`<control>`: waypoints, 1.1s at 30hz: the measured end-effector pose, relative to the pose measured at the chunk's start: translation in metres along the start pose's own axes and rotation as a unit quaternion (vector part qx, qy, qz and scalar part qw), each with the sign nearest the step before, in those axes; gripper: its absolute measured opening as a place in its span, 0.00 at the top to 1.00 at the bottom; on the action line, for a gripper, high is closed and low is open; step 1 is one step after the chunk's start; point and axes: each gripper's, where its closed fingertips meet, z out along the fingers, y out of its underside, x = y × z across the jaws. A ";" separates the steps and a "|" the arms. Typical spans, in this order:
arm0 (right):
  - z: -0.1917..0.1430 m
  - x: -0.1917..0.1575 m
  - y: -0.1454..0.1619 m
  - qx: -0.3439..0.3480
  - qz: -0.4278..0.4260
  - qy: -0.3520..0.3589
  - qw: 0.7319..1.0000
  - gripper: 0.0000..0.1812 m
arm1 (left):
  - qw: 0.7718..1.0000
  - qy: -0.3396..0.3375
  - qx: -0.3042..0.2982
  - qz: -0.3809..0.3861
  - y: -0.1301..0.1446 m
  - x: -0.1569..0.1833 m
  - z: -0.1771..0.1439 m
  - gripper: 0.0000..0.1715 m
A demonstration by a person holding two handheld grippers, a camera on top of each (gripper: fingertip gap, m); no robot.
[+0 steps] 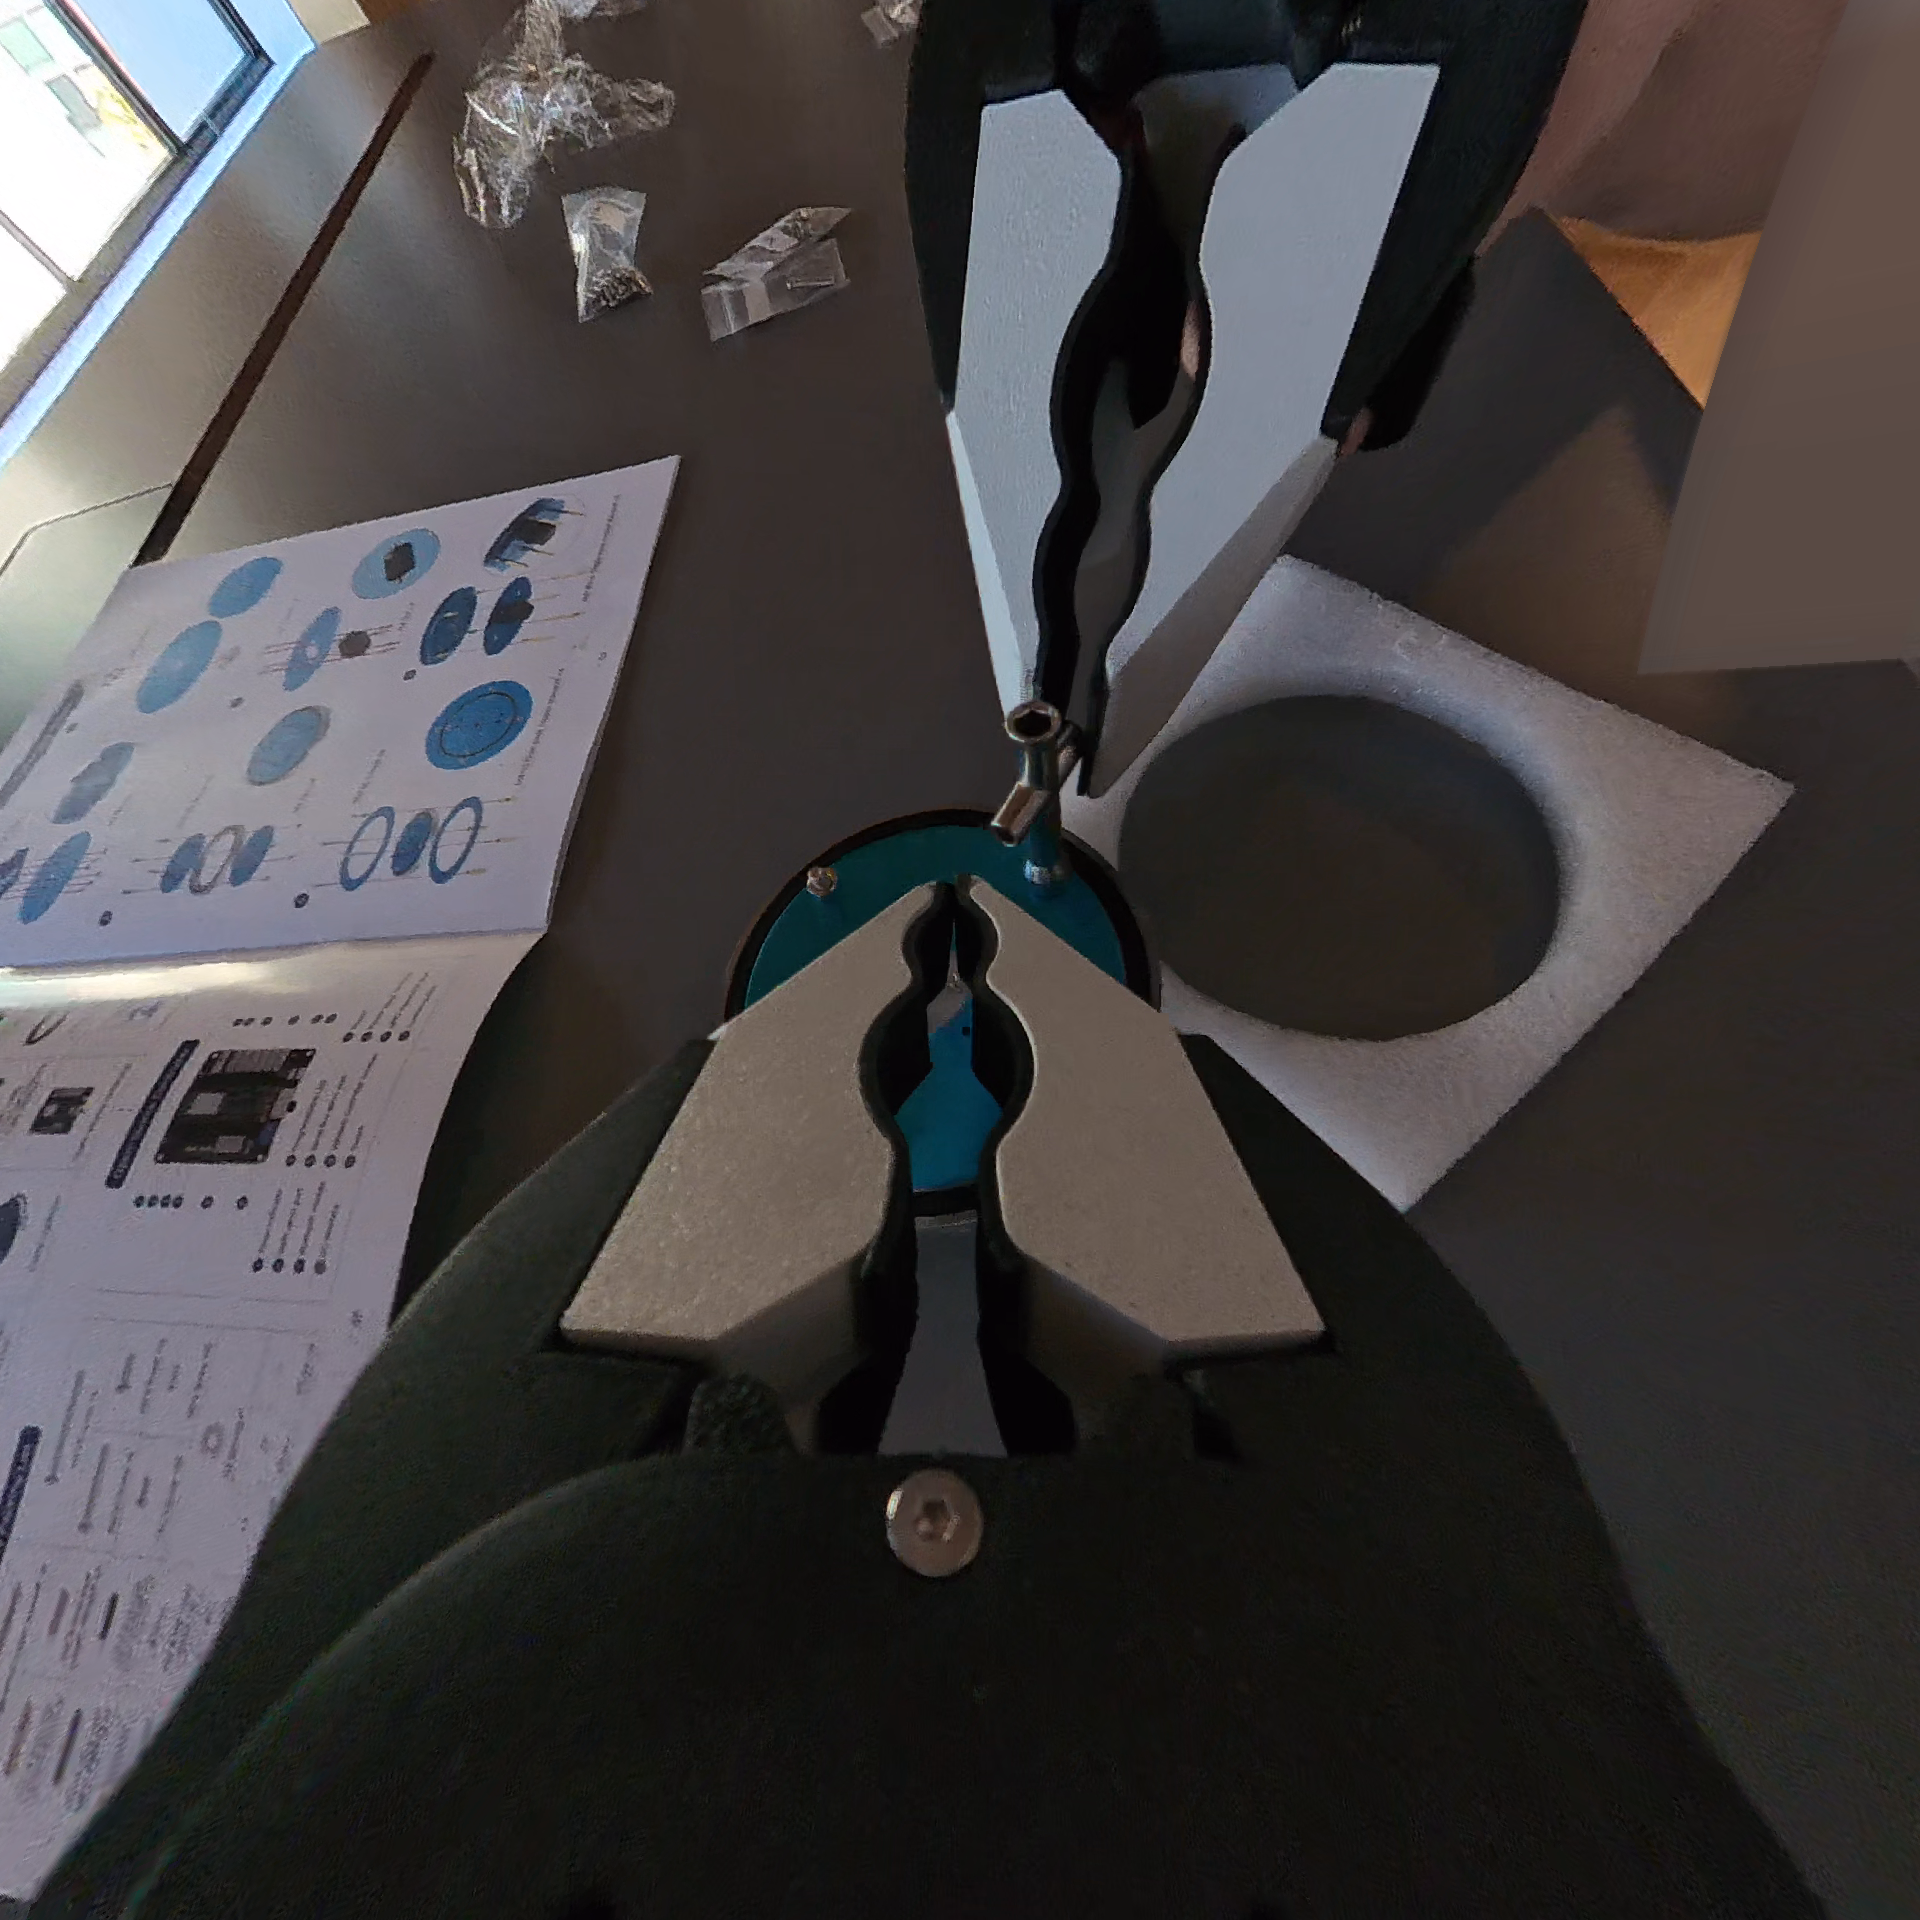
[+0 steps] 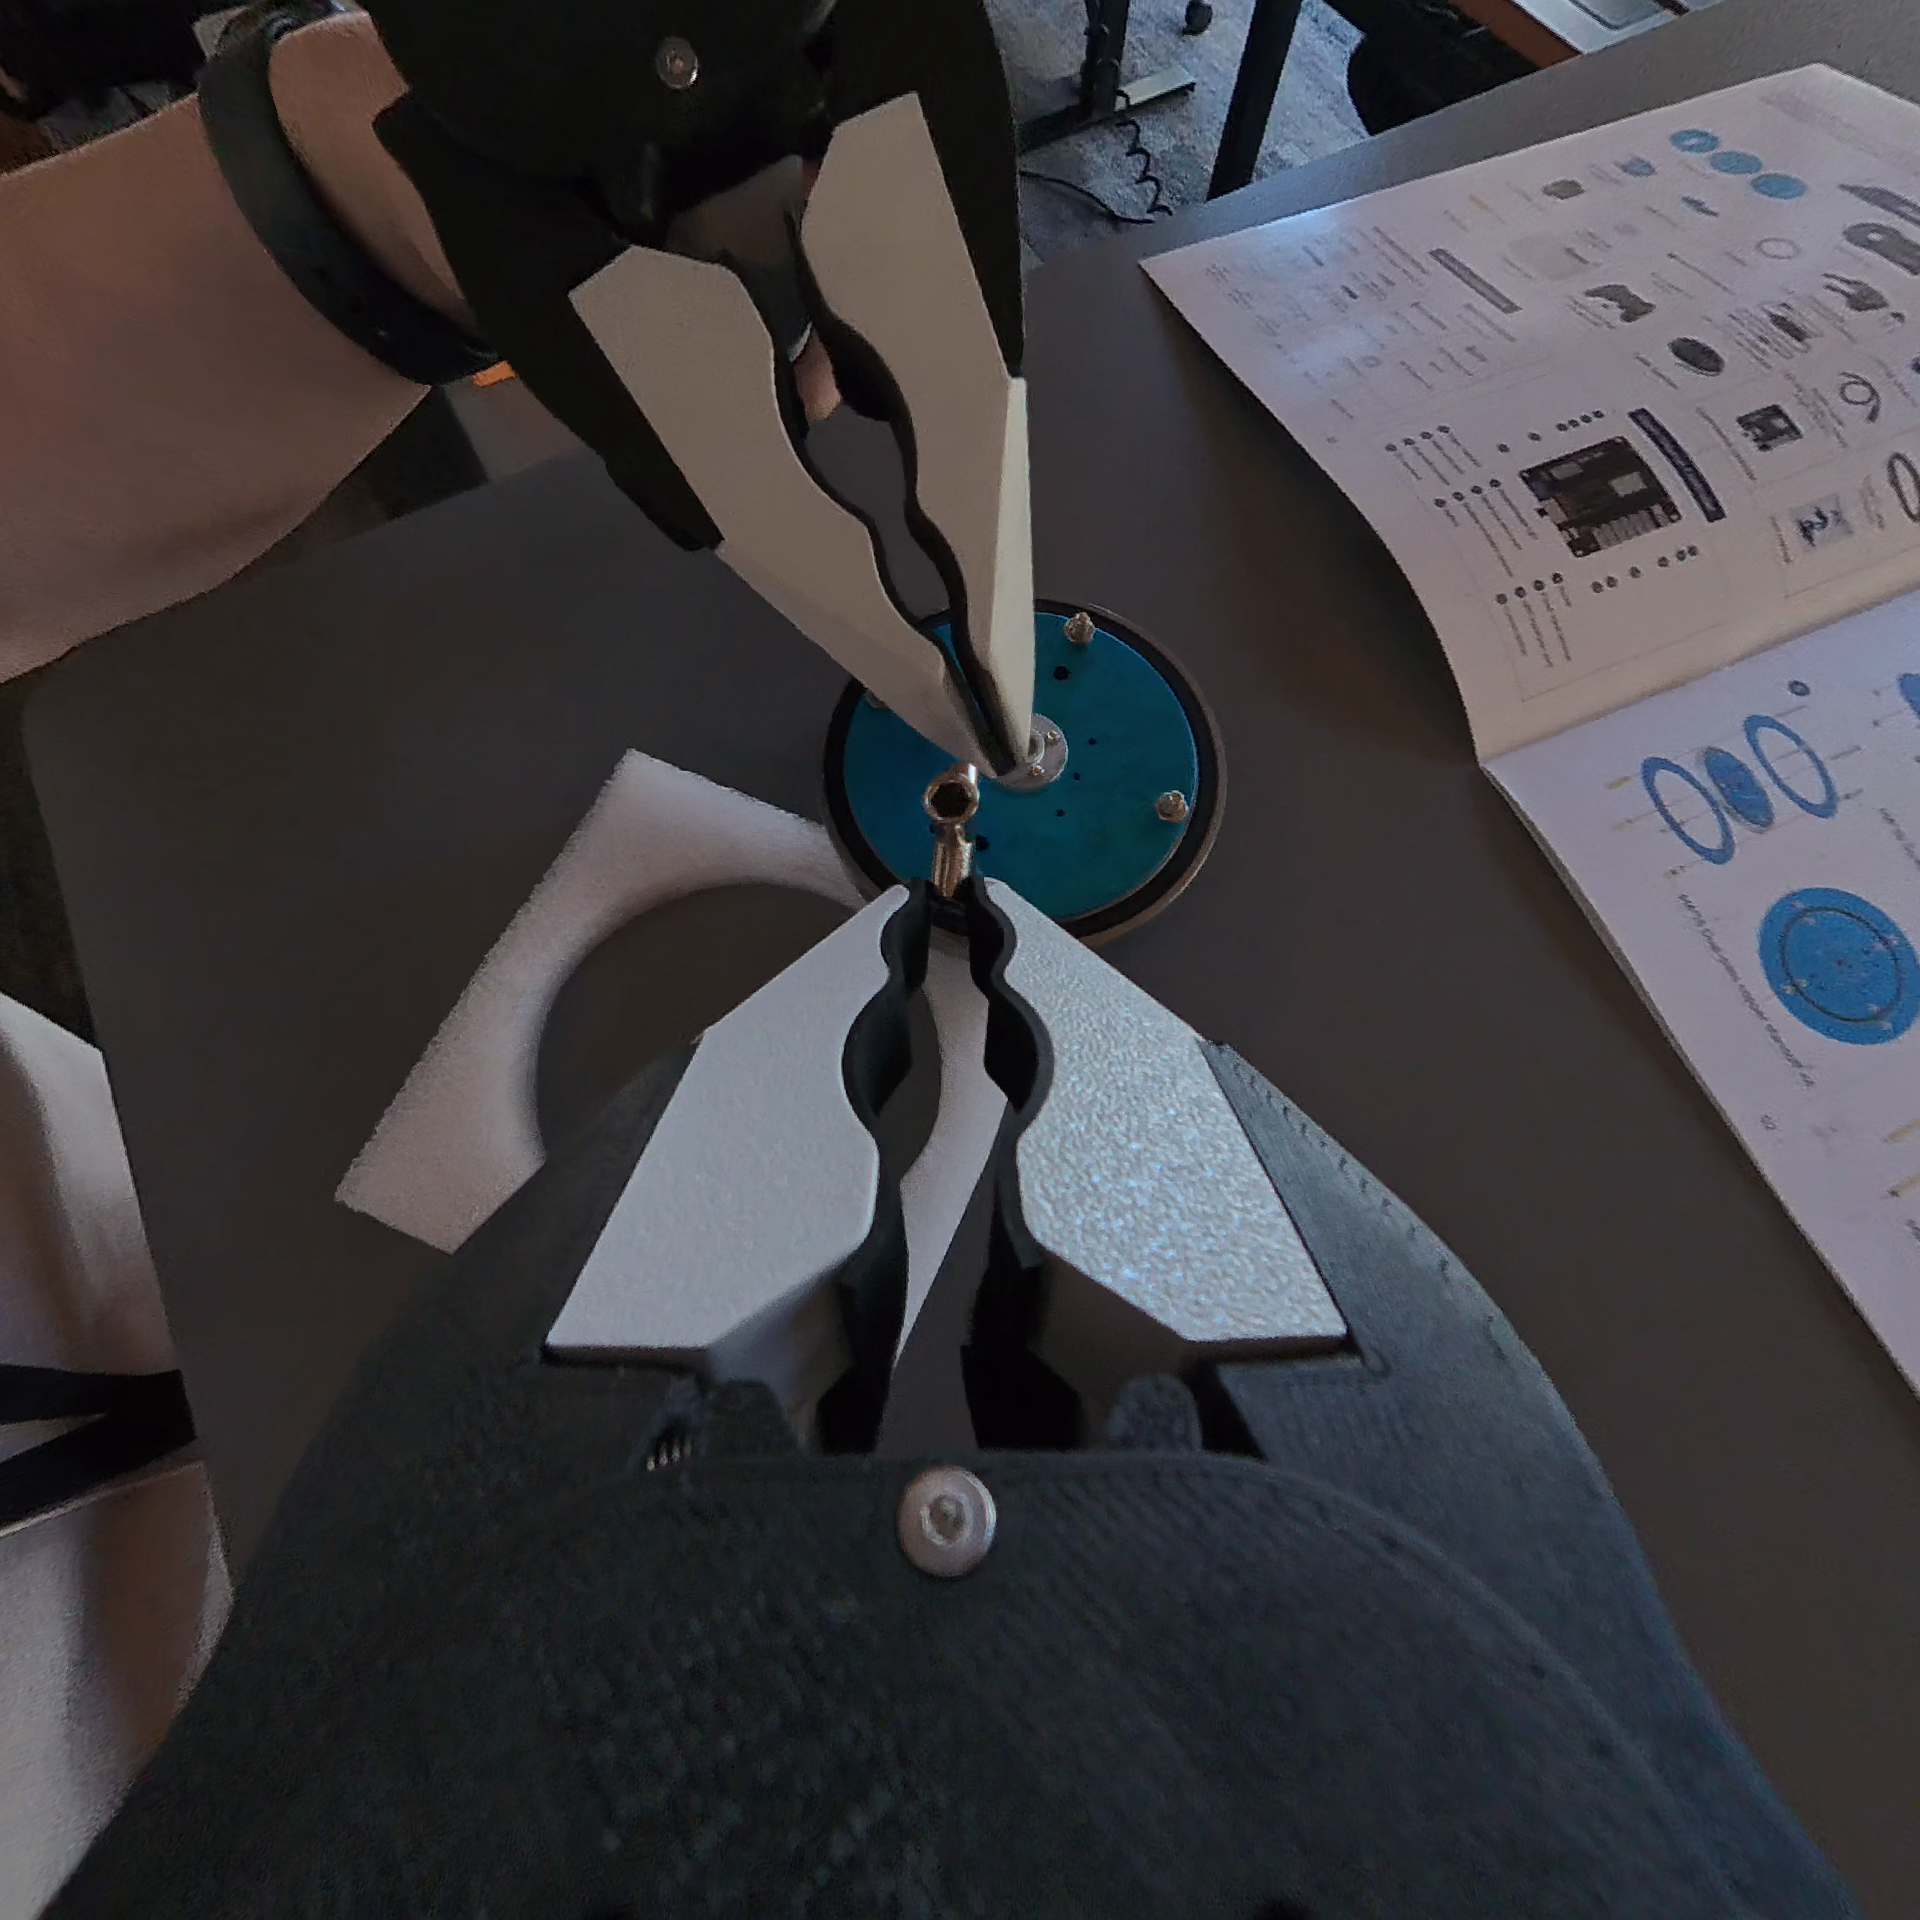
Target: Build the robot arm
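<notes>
The left tongs point(image 1: 961, 883) are pinching shut on the hub at the centre of the blue disc point(image 2: 1101, 790) lying on the surface point(image 1: 831, 582). The right tongs point(image 2: 948, 883) are gripping a small metal socket wrench point(image 2: 951, 821) over the disc's edge, beside white foam point(image 2: 499, 1039).

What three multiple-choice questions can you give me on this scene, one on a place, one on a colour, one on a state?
1. Where do the left gripper's fingers end?
A. over the disc's centre
B. on the booklet
C. in the foam's hole

2. What colour is the disc?
A. red
B. blue
C. yellow

3. How is the right gripper?
A. open, empty
B. shut on the booklet
C. shut on a wrench

Key: 1 A, the right wrist view shows the tips at the middle hub; 2 B, its top face is blue; 3 C, the small metal tool sticks out between its tips.
</notes>
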 end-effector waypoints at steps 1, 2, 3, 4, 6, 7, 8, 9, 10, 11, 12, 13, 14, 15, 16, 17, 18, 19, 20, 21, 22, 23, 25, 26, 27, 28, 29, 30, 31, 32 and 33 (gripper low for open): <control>0.000 0.001 0.000 0.001 -0.002 0.001 1.000 0.97 | 1.000 -0.004 0.001 -0.014 0.001 0.000 -0.002 1.00; -0.001 0.002 0.001 -0.001 -0.006 -0.001 1.000 0.97 | 1.000 -0.008 -0.002 -0.029 0.003 0.000 -0.005 1.00; -0.001 0.002 0.001 -0.004 -0.012 -0.005 1.000 0.97 | 0.999 -0.009 -0.001 -0.041 0.003 0.003 -0.007 1.00; -0.001 0.003 0.002 -0.009 -0.018 -0.007 1.000 0.96 | 0.999 -0.011 0.003 -0.050 0.002 0.006 -0.009 1.00; -0.001 0.003 0.003 -0.018 -0.046 -0.013 0.999 0.90 | 0.998 -0.025 0.006 -0.065 0.001 0.012 -0.009 1.00; -0.001 0.003 0.002 -0.019 -0.065 -0.020 0.998 0.89 | 0.997 -0.033 0.002 -0.075 0.002 0.014 -0.007 1.00; -0.001 0.001 0.000 -0.016 -0.090 -0.028 0.995 0.89 | 0.995 -0.042 -0.006 -0.086 0.004 0.016 -0.005 0.99; -0.001 -0.001 -0.002 -0.013 -0.119 -0.039 0.992 0.90 | 0.994 -0.056 -0.015 -0.097 0.005 0.015 -0.002 0.97; -0.001 0.000 -0.003 -0.016 -0.139 -0.040 0.989 0.93 | 0.992 -0.066 -0.021 -0.106 0.005 0.016 0.001 0.96; 0.001 0.004 -0.003 -0.025 -0.151 -0.035 0.988 0.93 | 0.991 -0.073 -0.026 -0.113 0.005 0.018 0.004 0.95; 0.002 0.004 -0.002 -0.037 -0.159 -0.039 0.986 0.93 | 0.989 -0.085 -0.031 -0.118 0.004 0.017 0.006 0.94; 0.003 0.003 -0.002 -0.049 -0.165 -0.048 0.984 0.92 | 0.987 -0.099 -0.036 -0.121 0.004 0.015 0.006 0.94; 0.004 0.005 -0.002 -0.055 -0.170 -0.049 0.983 0.92 | 0.986 -0.109 -0.037 -0.123 0.003 0.014 0.007 0.94; 0.004 0.006 -0.005 -0.057 -0.178 -0.052 0.981 0.92 | 0.985 -0.113 -0.036 -0.128 0.002 0.014 0.008 0.94; 0.003 0.005 -0.006 -0.057 -0.189 -0.062 0.978 0.92 | 0.983 -0.118 -0.033 -0.137 0.001 0.013 0.008 0.94; 0.002 0.005 -0.008 -0.058 -0.200 -0.071 0.976 0.92 | 0.982 -0.118 -0.031 -0.146 0.000 0.014 0.010 0.92; 0.001 0.006 -0.012 -0.056 -0.209 -0.077 0.973 0.91 | 0.980 -0.120 -0.035 -0.154 0.001 0.014 0.012 0.90; 0.000 0.007 -0.016 -0.048 -0.215 -0.088 0.971 0.91 | 0.978 -0.128 -0.040 -0.158 0.003 0.013 0.013 0.90; 0.001 0.005 -0.019 -0.039 -0.210 -0.107 0.971 0.92 | 0.977 -0.136 -0.045 -0.161 0.004 0.011 0.013 0.90; 0.002 0.002 -0.020 -0.039 -0.191 -0.133 0.972 0.93 | 0.975 -0.139 -0.049 -0.163 0.005 0.011 0.014 0.90; 0.005 0.002 -0.019 -0.045 -0.167 -0.151 0.973 0.93 | 0.974 -0.139 -0.056 -0.170 0.006 0.011 0.016 0.90; 0.006 0.004 -0.017 -0.050 -0.153 -0.164 0.973 0.93 | 0.972 -0.142 -0.057 -0.179 0.006 0.011 0.017 0.90; 0.007 0.007 -0.018 -0.044 -0.141 -0.183 0.972 0.95 | 0.968 -0.152 -0.054 -0.193 0.005 0.010 0.017 0.90; 0.006 0.007 -0.016 -0.045 -0.139 -0.189 0.971 0.95 | 0.966 -0.156 -0.051 -0.198 0.005 0.010 0.018 0.90; 0.005 0.008 -0.015 -0.044 -0.138 -0.193 0.970 0.95 | 0.965 -0.161 -0.050 -0.200 0.004 0.010 0.018 0.91; 0.004 0.008 -0.014 -0.042 -0.142 -0.194 0.970 0.95 | 0.964 -0.167 -0.050 -0.200 0.004 0.009 0.019 0.91; 0.004 0.008 -0.013 -0.042 -0.149 -0.193 0.969 0.95 | 0.963 -0.173 -0.051 -0.200 0.003 0.009 0.019 0.91; 0.004 0.009 -0.011 -0.043 -0.157 -0.190 0.968 0.96 | 0.962 -0.179 -0.053 -0.201 0.003 0.009 0.019 0.92; 0.004 0.009 -0.010 -0.044 -0.167 -0.190 0.967 0.96 | 0.961 -0.183 -0.054 -0.201 0.003 0.008 0.019 0.92; 0.004 0.007 -0.010 -0.043 -0.178 -0.192 0.964 0.95 | 0.960 -0.186 -0.054 -0.201 0.002 0.008 0.020 0.92; 0.003 0.006 -0.009 -0.042 -0.188 -0.193 0.962 0.95 | 0.959 -0.188 -0.053 -0.203 0.002 0.009 0.019 0.93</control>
